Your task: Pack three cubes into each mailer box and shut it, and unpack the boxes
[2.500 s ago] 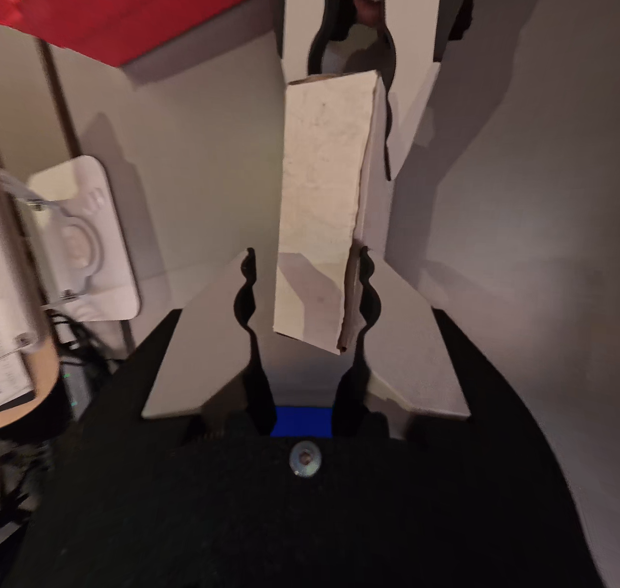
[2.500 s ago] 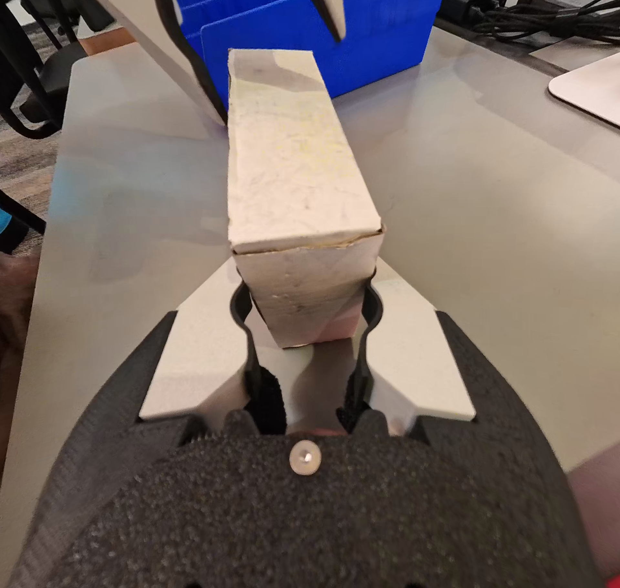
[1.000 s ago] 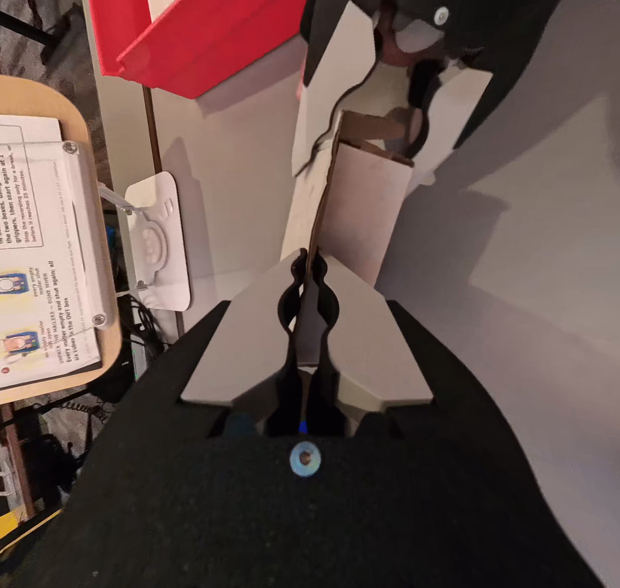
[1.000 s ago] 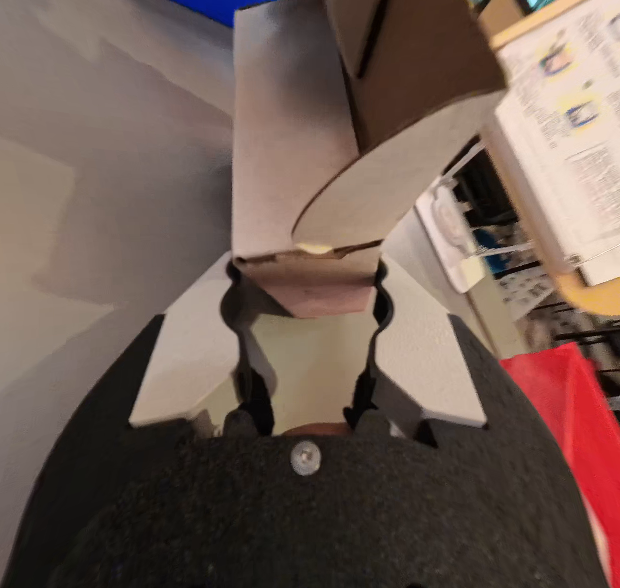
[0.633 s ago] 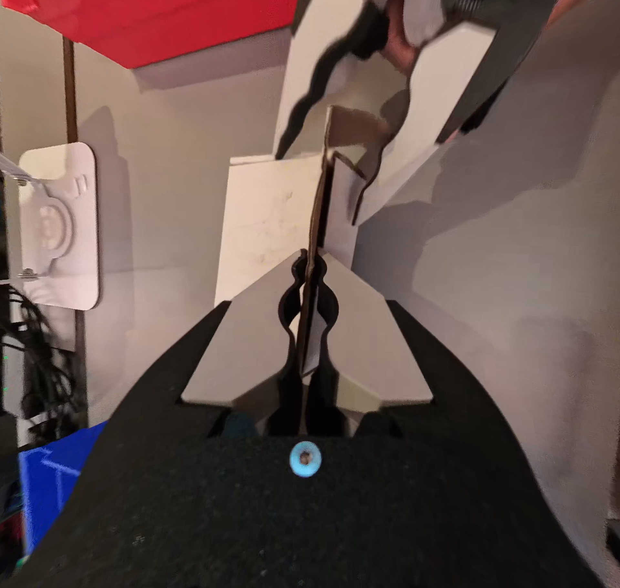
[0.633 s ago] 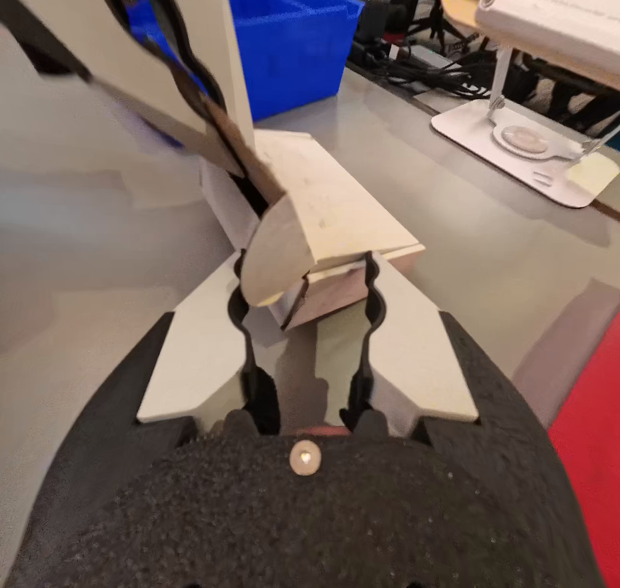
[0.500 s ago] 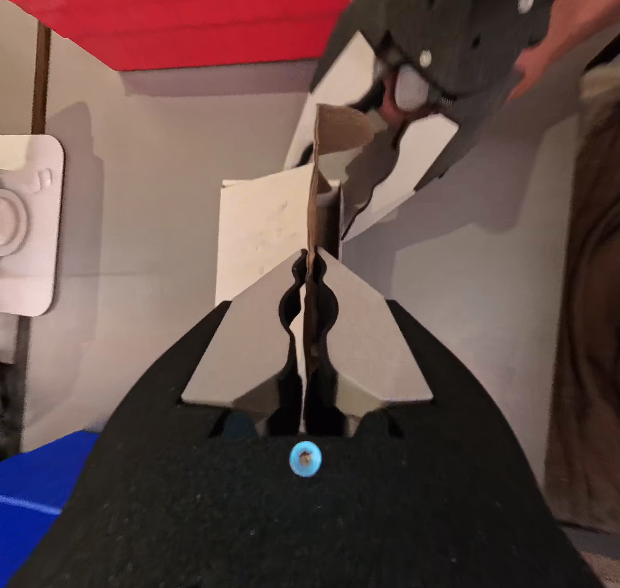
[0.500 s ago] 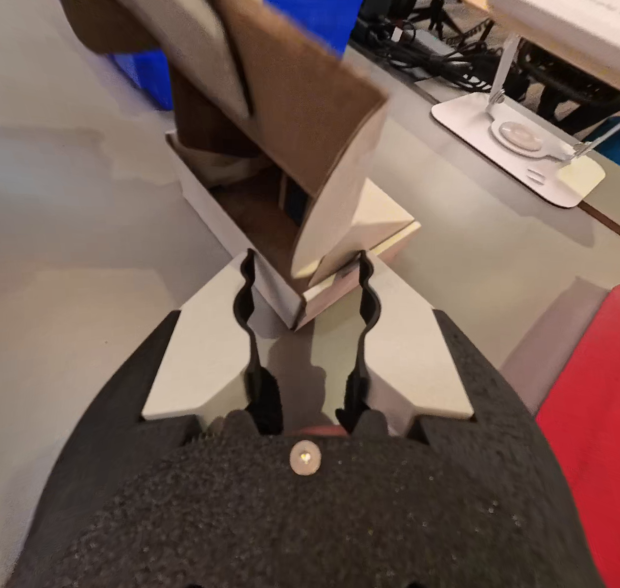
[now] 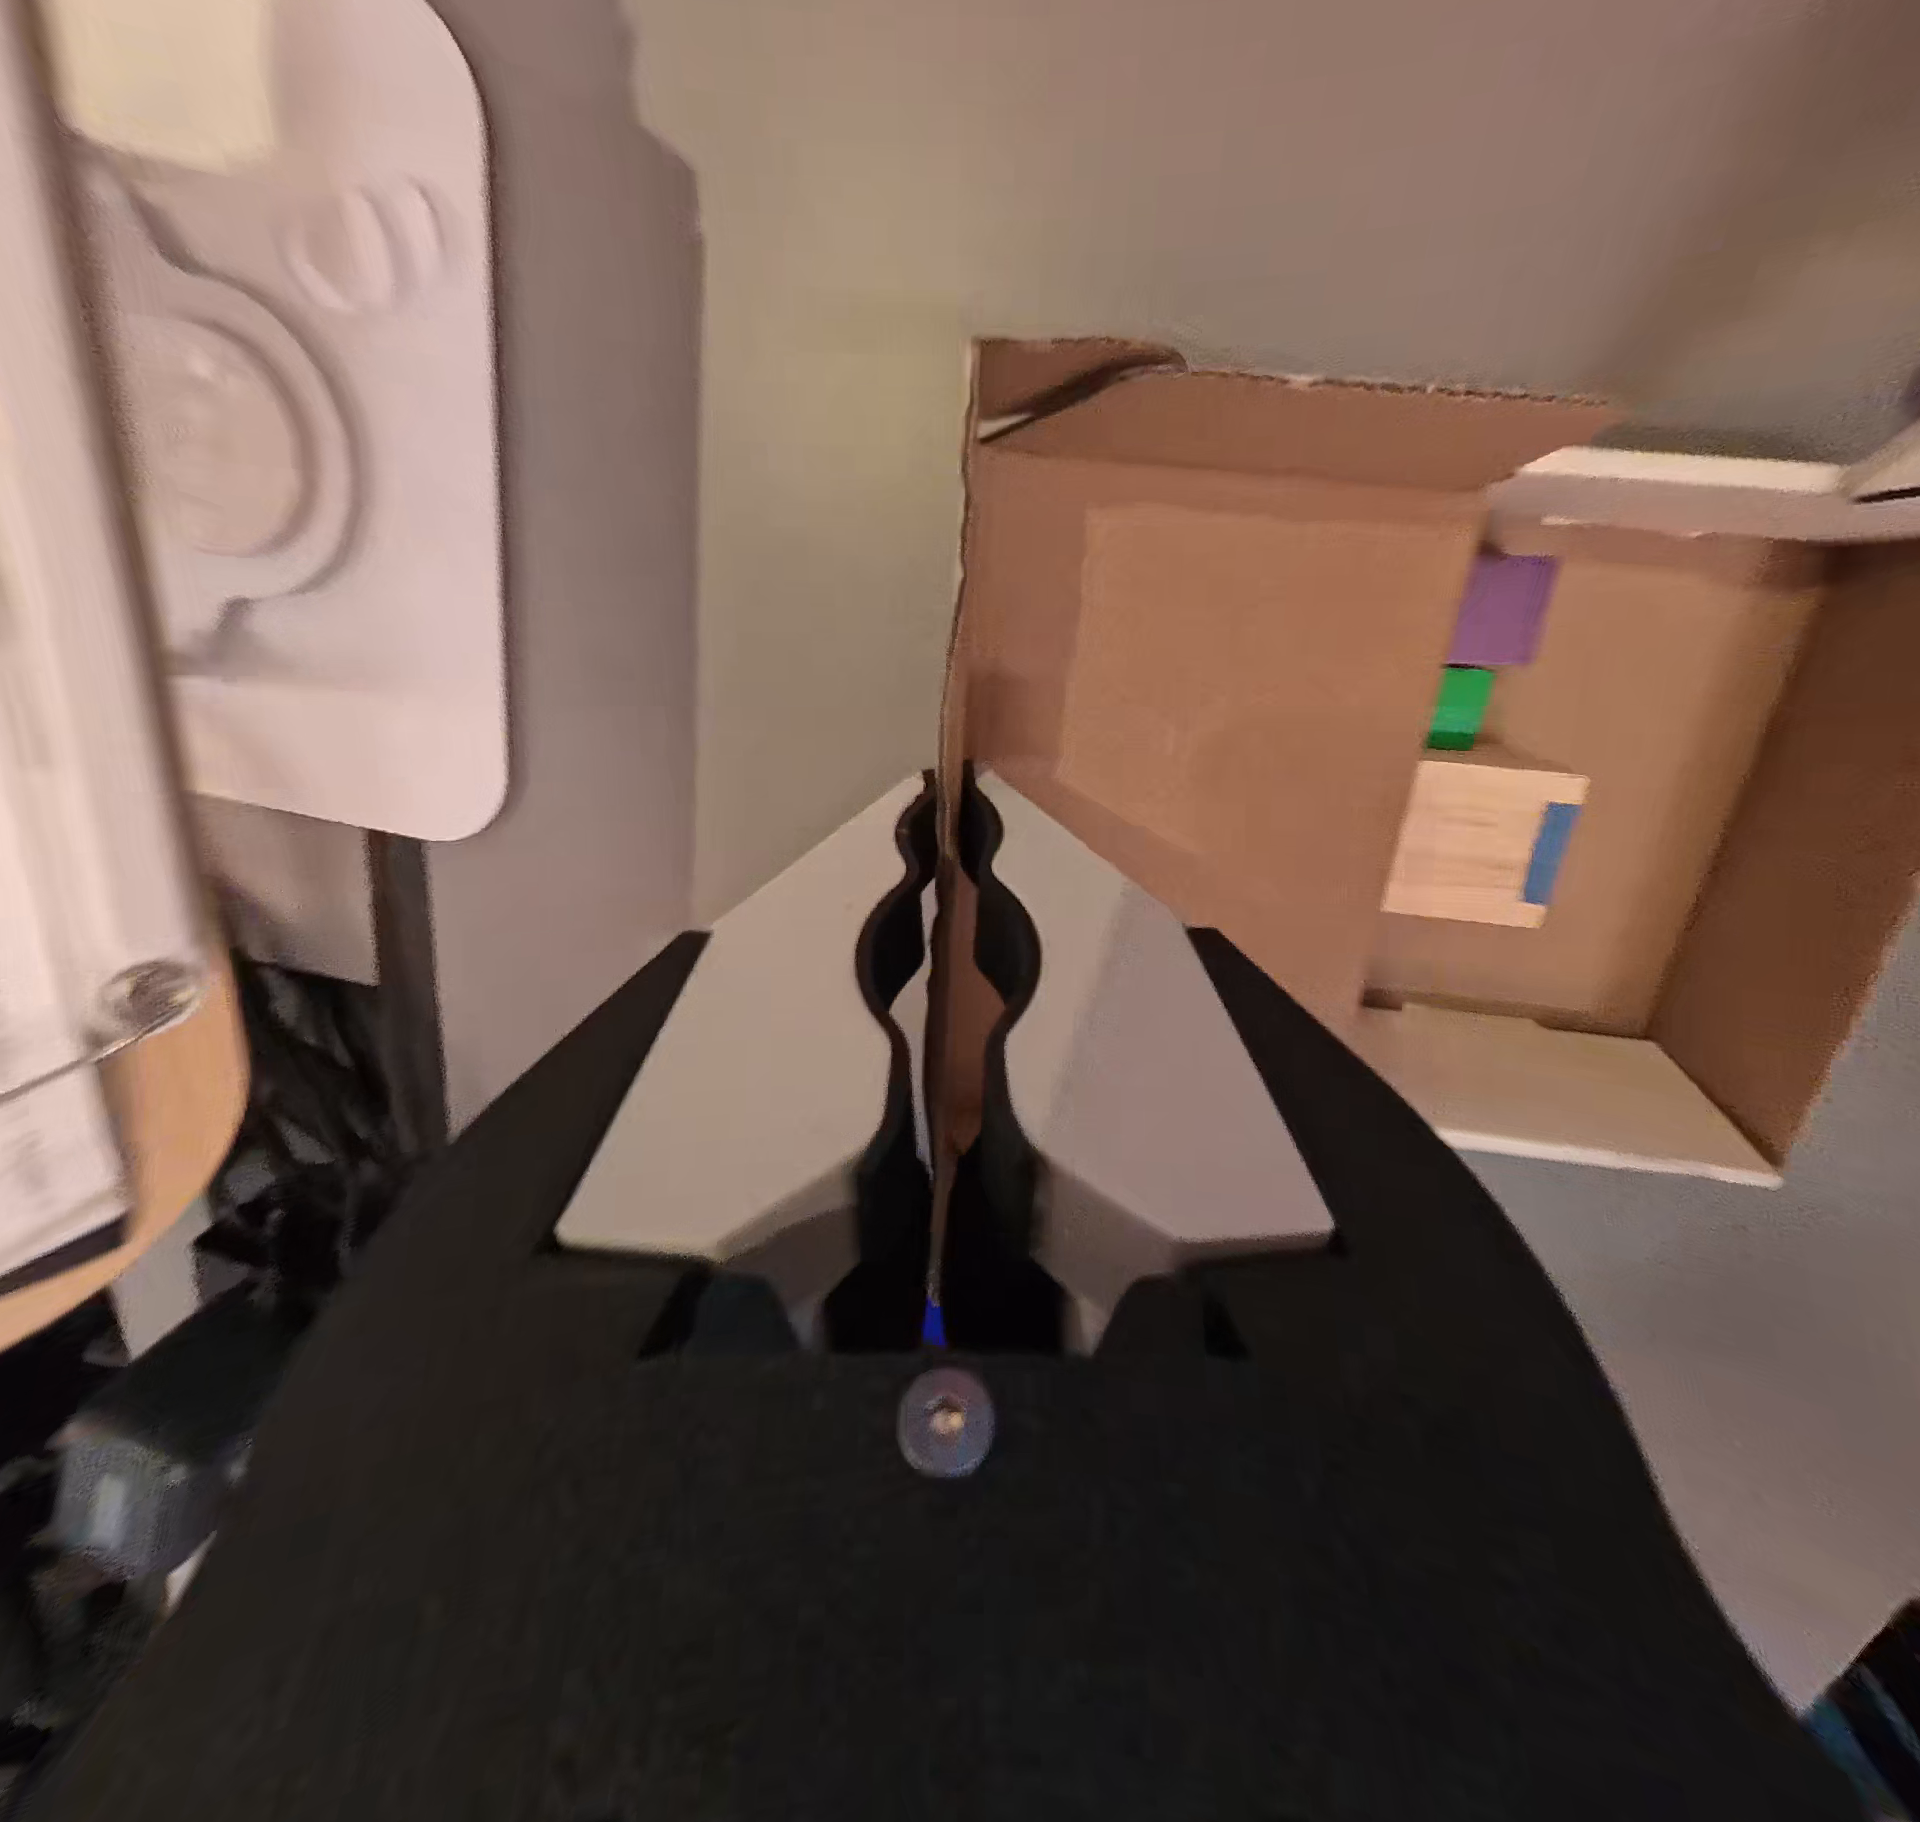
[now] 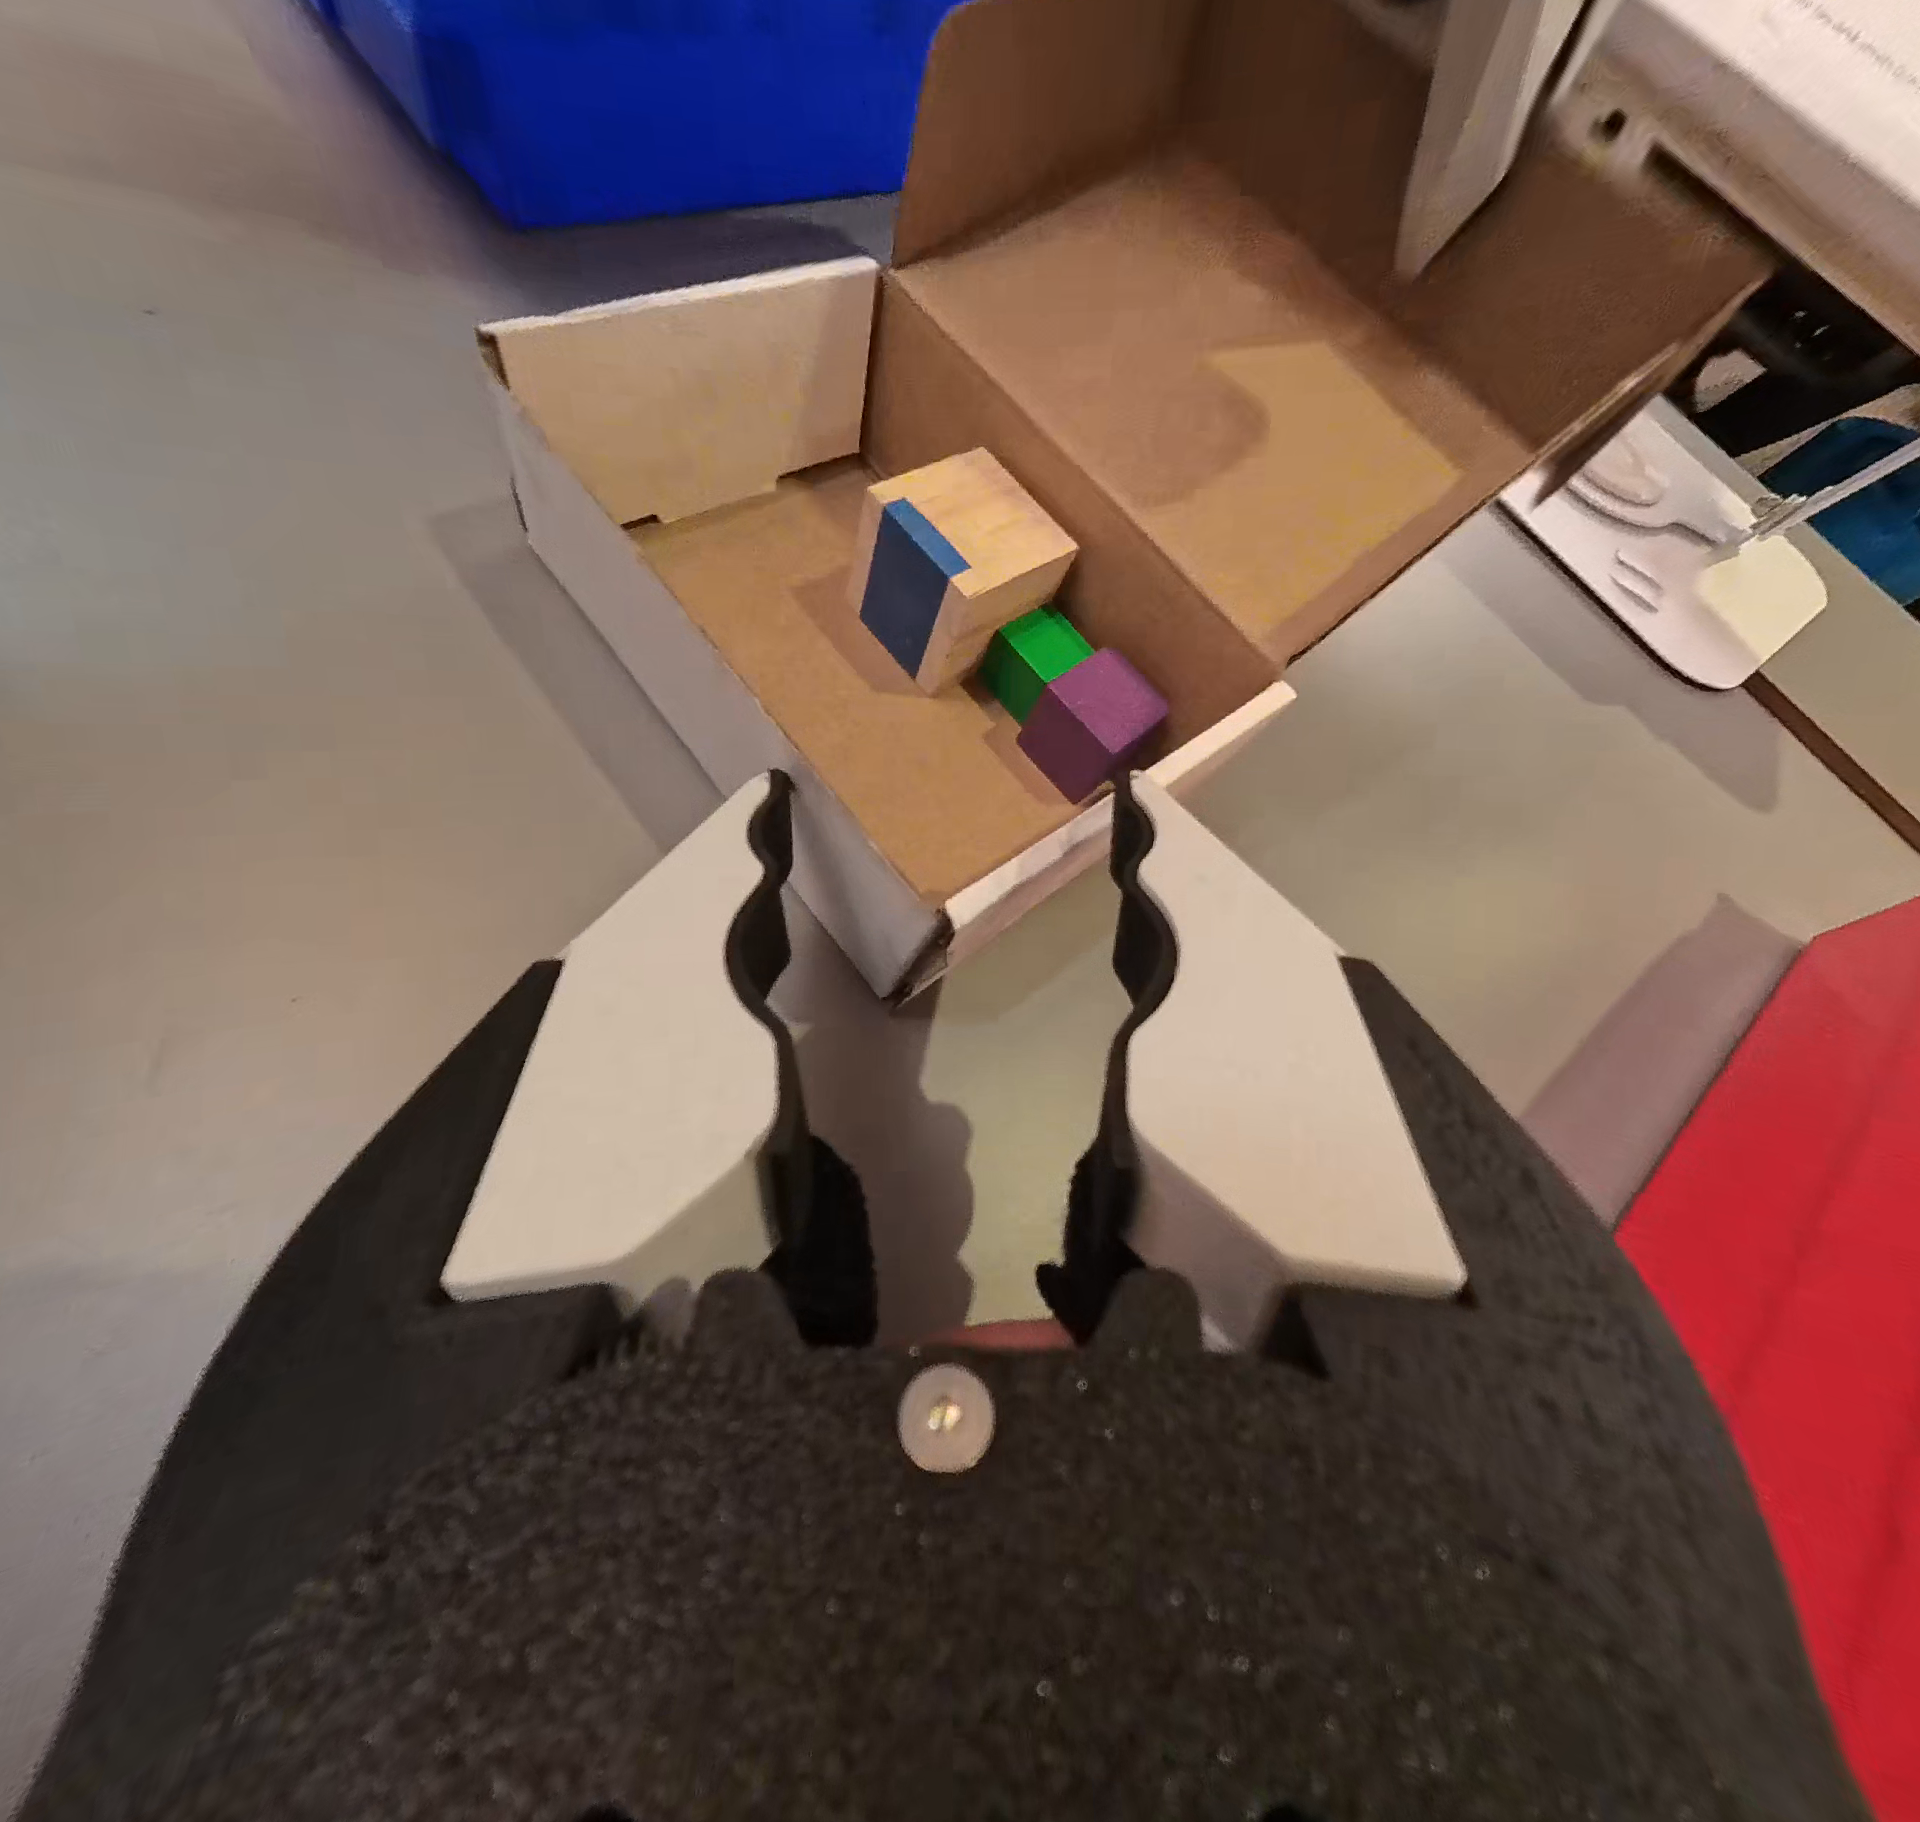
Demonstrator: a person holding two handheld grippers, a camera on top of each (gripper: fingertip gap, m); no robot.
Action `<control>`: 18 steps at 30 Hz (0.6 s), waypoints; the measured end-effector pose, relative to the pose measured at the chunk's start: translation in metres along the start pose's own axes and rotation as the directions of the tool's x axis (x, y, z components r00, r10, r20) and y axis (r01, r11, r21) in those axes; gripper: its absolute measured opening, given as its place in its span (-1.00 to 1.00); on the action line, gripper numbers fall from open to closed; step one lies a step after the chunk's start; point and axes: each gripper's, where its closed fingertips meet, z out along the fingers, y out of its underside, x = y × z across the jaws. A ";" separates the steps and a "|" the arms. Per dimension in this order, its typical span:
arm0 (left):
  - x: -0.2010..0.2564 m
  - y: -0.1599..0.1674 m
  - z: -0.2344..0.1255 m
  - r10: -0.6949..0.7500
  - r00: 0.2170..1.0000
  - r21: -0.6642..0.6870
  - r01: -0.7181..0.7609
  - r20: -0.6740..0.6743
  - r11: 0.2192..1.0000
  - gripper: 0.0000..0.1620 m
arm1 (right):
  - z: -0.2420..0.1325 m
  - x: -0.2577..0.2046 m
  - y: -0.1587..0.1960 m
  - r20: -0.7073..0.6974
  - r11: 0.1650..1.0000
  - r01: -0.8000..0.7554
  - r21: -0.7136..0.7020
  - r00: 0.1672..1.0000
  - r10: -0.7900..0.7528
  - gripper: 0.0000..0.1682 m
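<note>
The left gripper (image 9: 948,785) is pinched on the lid flap (image 9: 951,567) of the mailer box (image 10: 727,702), holding it open. The right gripper (image 10: 940,816), fingers spread and empty, hovers at the box's near corner and is the nearer tool. From it, the purple cube (image 10: 1093,723) lies at about one o'clock, with the green cube (image 10: 1029,658) and the wooden cube with a blue face (image 10: 961,567) in a row beyond, toward twelve.

We're seeing the mailer box (image 10: 717,702) as matt cardboard, white outside, raw brown inside. The big cube (image 10: 961,567) is showing bare wood grain with one blue painted face; green cube (image 10: 1034,666) and purple cube (image 10: 1096,723) are looking matt painted. Right gripper (image 10: 943,816) body is showing rough black grainy plastic, with smooth grey fingers (image 10: 665,1066).
</note>
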 end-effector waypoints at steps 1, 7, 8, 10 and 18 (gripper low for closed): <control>-0.001 0.005 0.013 -0.013 1.000 -0.025 0.012 -0.023 1.000 -1.00 | 0.000 0.000 0.000 0.001 1.000 0.000 0.002 1.000 0.000 -0.27; 0.004 0.016 0.039 -0.069 0.996 -0.020 0.068 -0.050 0.997 -1.00 | 0.000 -0.001 0.000 0.027 1.000 0.001 0.004 1.000 -0.001 -0.26; 0.002 0.014 0.031 -0.089 0.996 0.015 0.089 -0.027 0.996 -1.00 | -0.001 0.000 0.000 0.037 1.000 0.002 0.004 0.999 -0.002 -0.26; 0.003 0.011 0.005 -0.124 0.992 0.115 0.121 0.019 0.986 -0.81 | -0.001 0.000 0.000 0.056 1.000 0.011 0.001 0.998 -0.011 -0.26; 0.061 0.030 -0.117 -0.368 0.886 0.535 0.172 0.284 0.827 0.03 | -0.020 0.019 -0.010 0.062 0.991 -0.115 0.074 0.992 0.111 -0.26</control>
